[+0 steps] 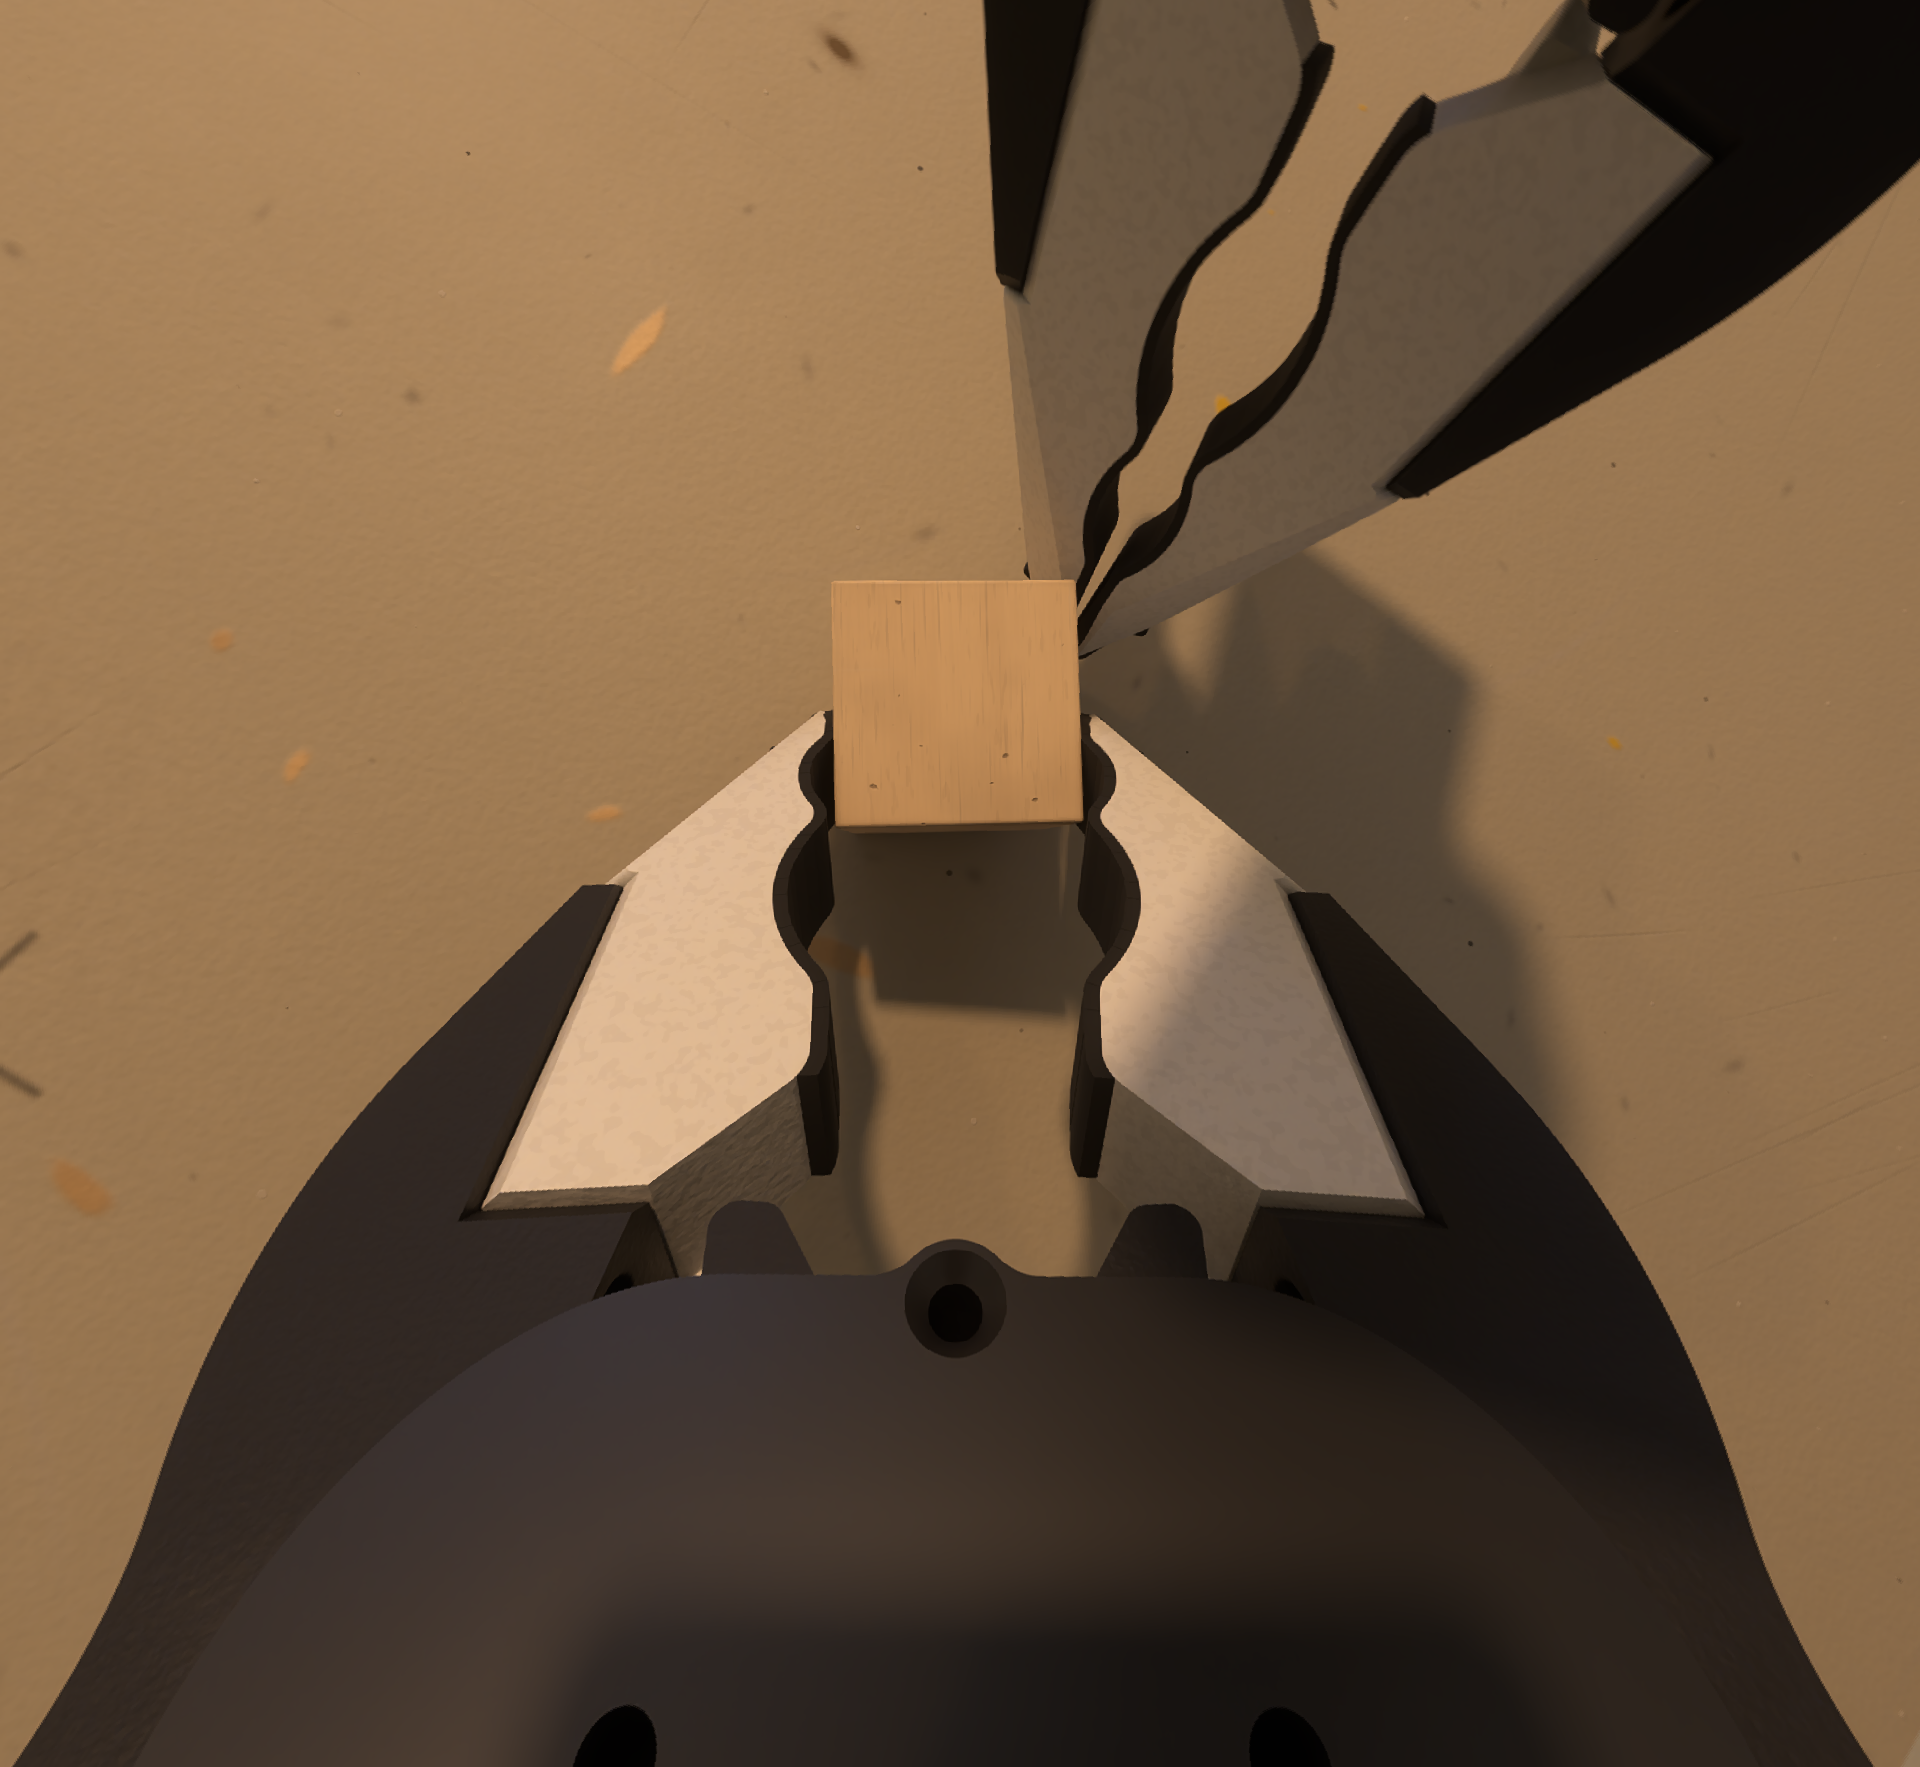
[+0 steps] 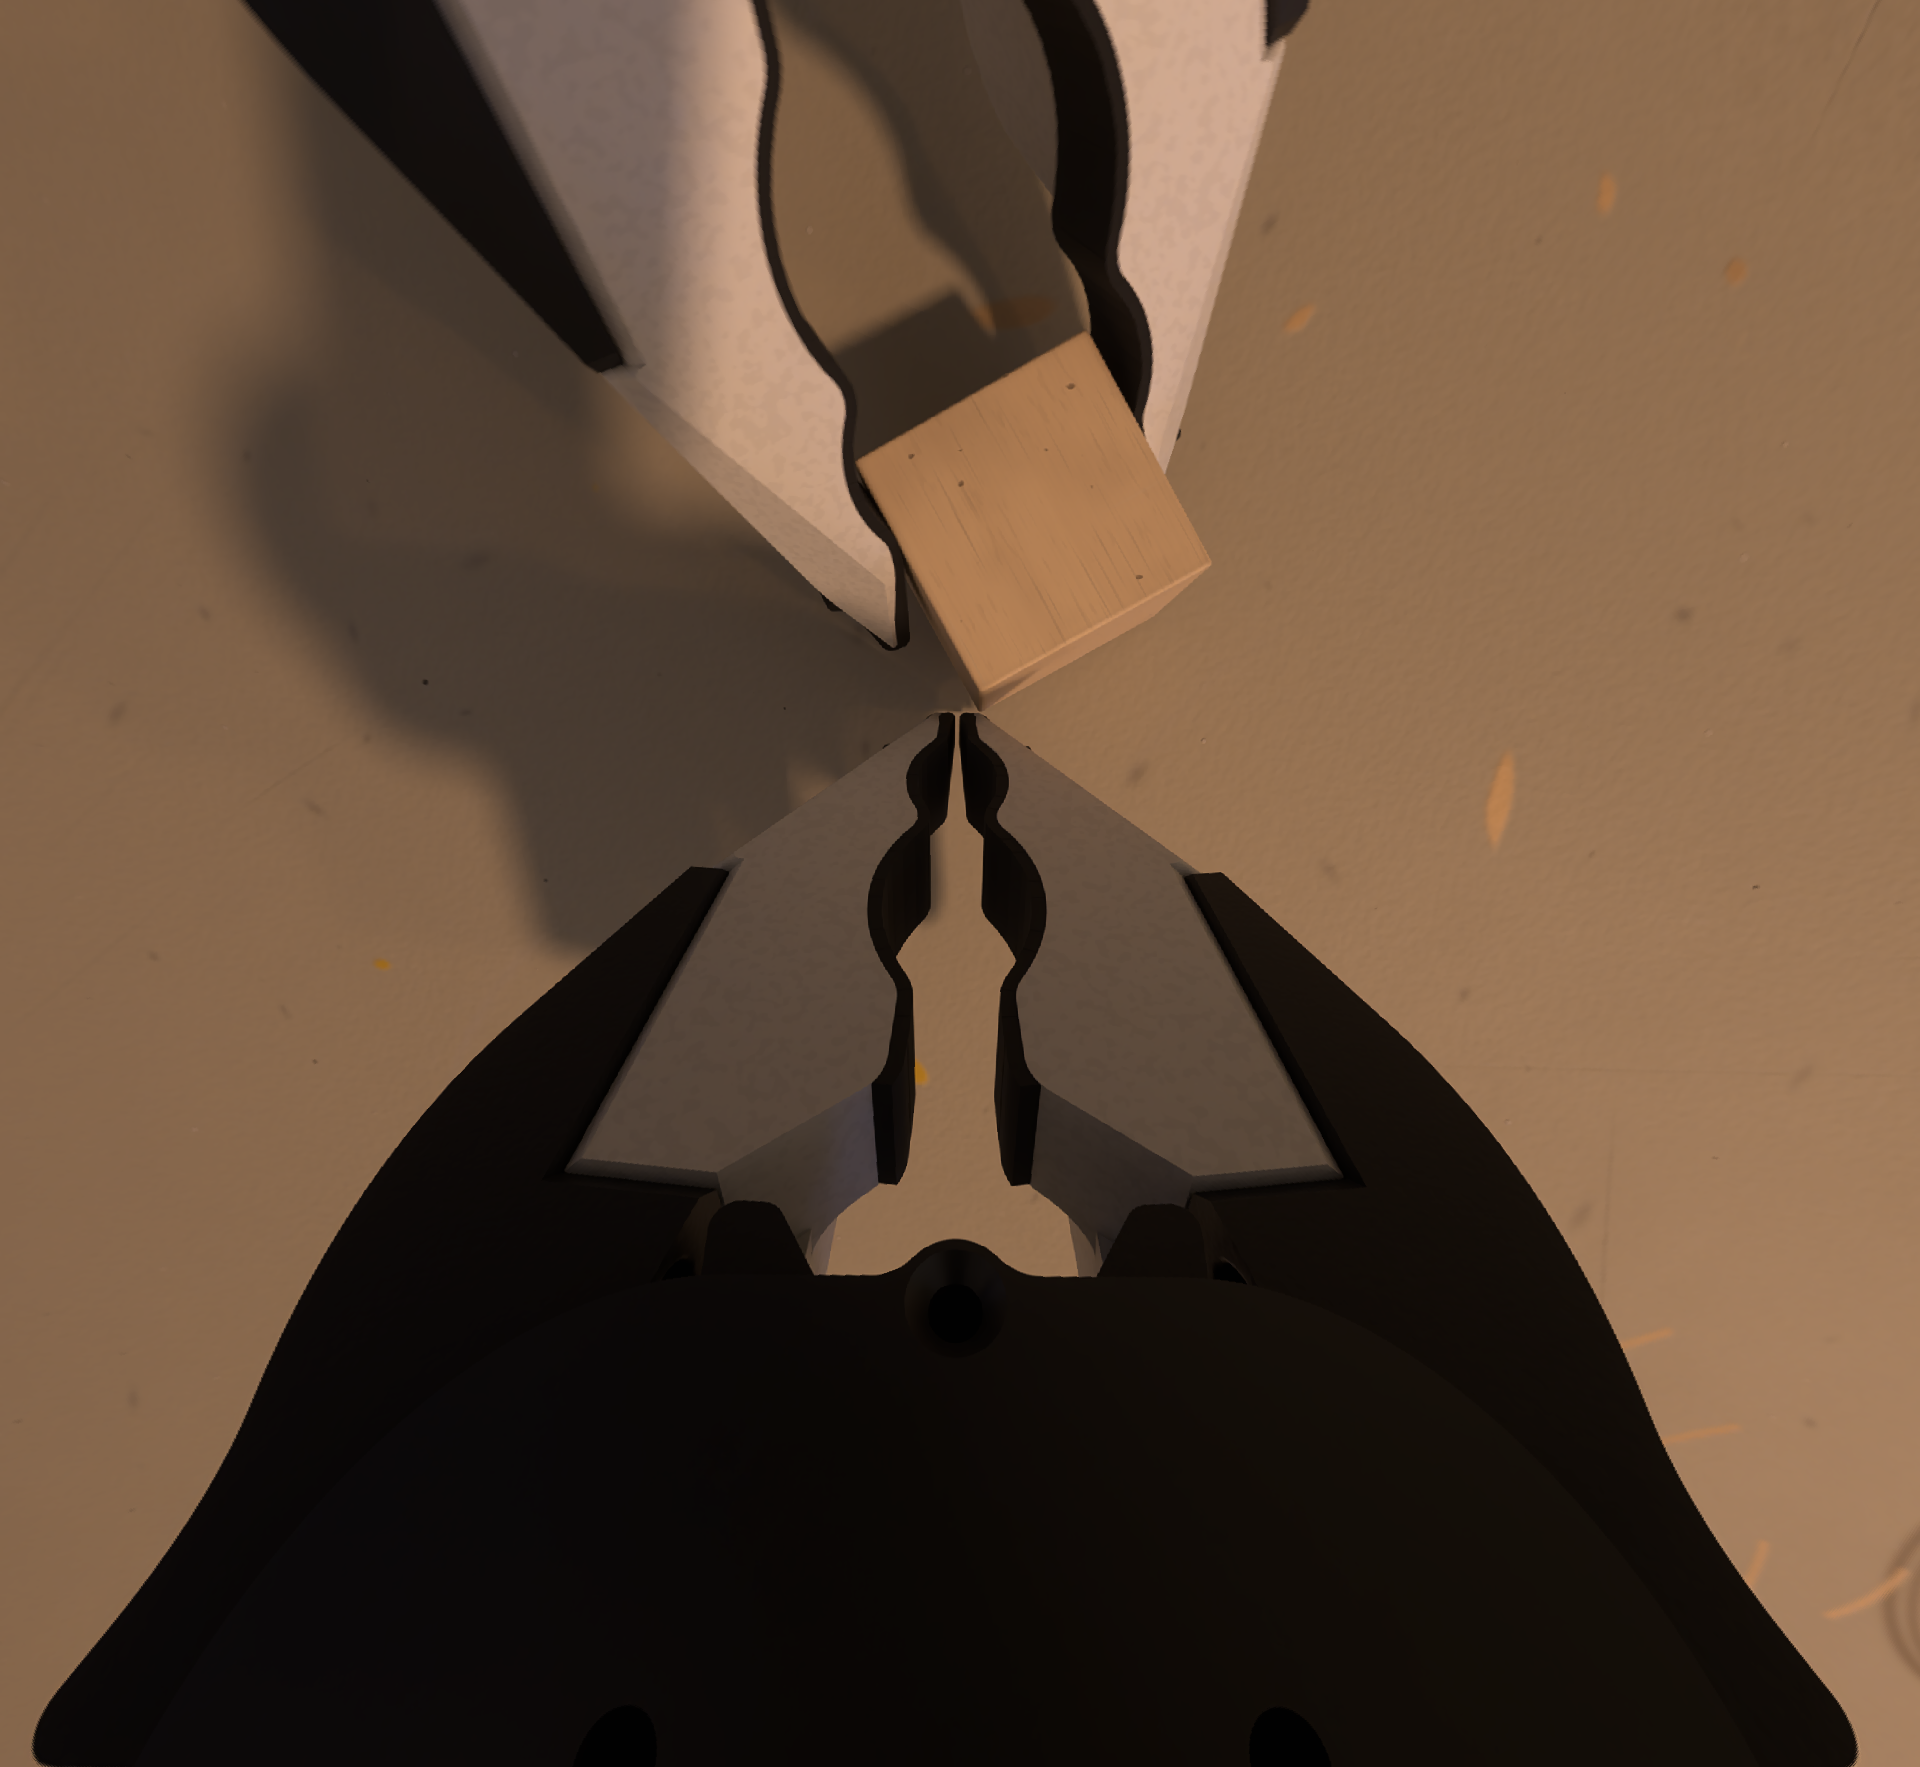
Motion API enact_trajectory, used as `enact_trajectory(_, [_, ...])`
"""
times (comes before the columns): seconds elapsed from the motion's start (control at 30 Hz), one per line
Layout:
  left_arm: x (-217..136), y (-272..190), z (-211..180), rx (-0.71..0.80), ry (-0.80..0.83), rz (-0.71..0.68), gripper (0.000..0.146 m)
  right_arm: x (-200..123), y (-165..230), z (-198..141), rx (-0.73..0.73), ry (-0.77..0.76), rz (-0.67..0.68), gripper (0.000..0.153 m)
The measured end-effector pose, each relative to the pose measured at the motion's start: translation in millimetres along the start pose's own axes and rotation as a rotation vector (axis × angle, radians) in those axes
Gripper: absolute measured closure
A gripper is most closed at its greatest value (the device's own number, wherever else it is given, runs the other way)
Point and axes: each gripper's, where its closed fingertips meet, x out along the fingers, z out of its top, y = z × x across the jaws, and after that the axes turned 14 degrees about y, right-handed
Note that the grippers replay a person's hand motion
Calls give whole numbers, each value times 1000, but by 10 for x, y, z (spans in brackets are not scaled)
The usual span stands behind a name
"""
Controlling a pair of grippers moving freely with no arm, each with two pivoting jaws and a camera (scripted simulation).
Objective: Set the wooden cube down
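The wooden cube (image 1: pixel 956 704) is a pale block with fine grain. My left gripper (image 1: pixel 956 725) is shut on it, with one fingertip on each side, and holds it a little above the tan surface; its shadow lies below it. My right gripper (image 1: pixel 1086 626) comes in from the upper right, shut and empty, with its tips right by the cube's far right corner. In the right wrist view my right gripper (image 2: pixel 956 720) is shut with its tips just short of the cube's (image 2: pixel 1034 533) near corner. The left gripper (image 2: pixel 1023 543) clamps the cube from above.
The tan tabletop (image 1: pixel 416 367) has small orange flecks, dark specks and faint scratches. The grippers' shadows fall to the right of the cube in the left wrist view. No other object shows.
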Motion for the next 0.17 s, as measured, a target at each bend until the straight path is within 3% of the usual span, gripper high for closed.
enact_trajectory(0.17, [7, -1, -1, 7, 18, 8, 102, -2, 1, -5, 55, -30, 61, 152])
